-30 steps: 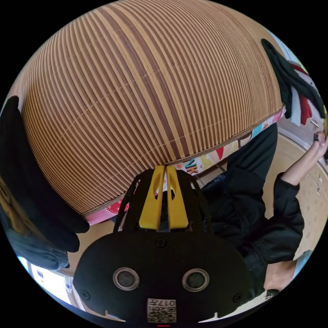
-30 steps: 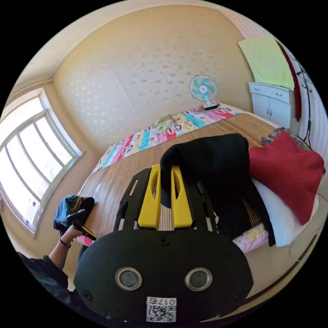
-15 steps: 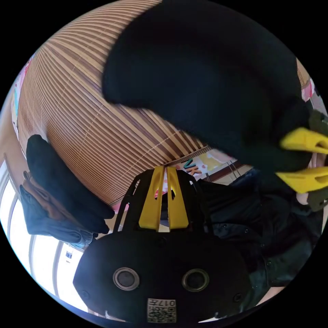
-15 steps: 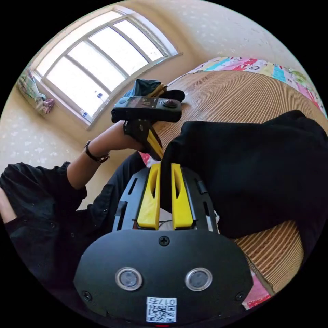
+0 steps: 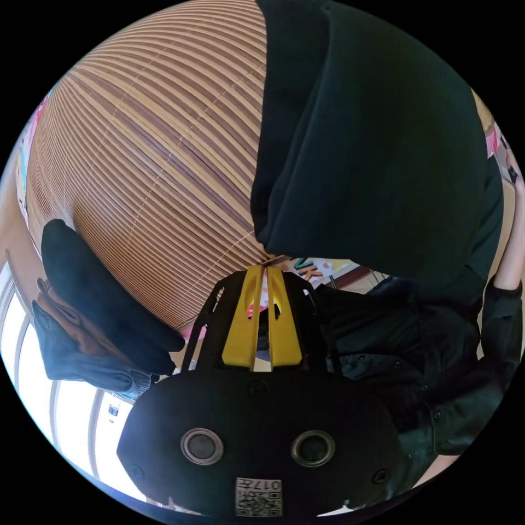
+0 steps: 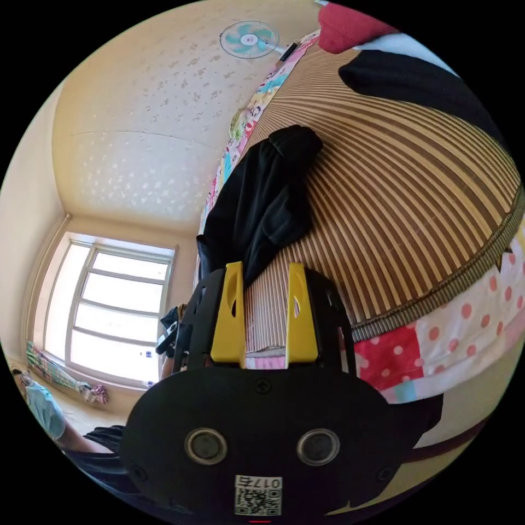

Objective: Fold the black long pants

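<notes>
one pair of black long pants [image 6: 262, 208] lies in a loose heap on the striped bamboo mat [image 6: 415, 219], stretched from near the mat's front edge toward the far side. in the left gripper view the same pants [image 5: 372, 147] spread over the right part of the mat [image 5: 147, 164].

counts: two grippers, one fan [image 6: 249, 39] at the far wall, one window [image 6: 115, 322], one red cushion [image 6: 350, 22], one more dark garment [image 6: 421, 87] at the far right of the mat, one stack of folded clothes [image 5: 93, 322] at the left mat edge.

right gripper [image 6: 264, 273]: jaws apart, nothing between them, sitting just at the near end of the pants, pointed along the mat.

left gripper [image 5: 261, 273]: jaws together, nothing clamped, tips at the mat's front edge just beside the pants' near edge.

person's dark sleeve [image 5: 465, 372] sits right of the left gripper.
</notes>
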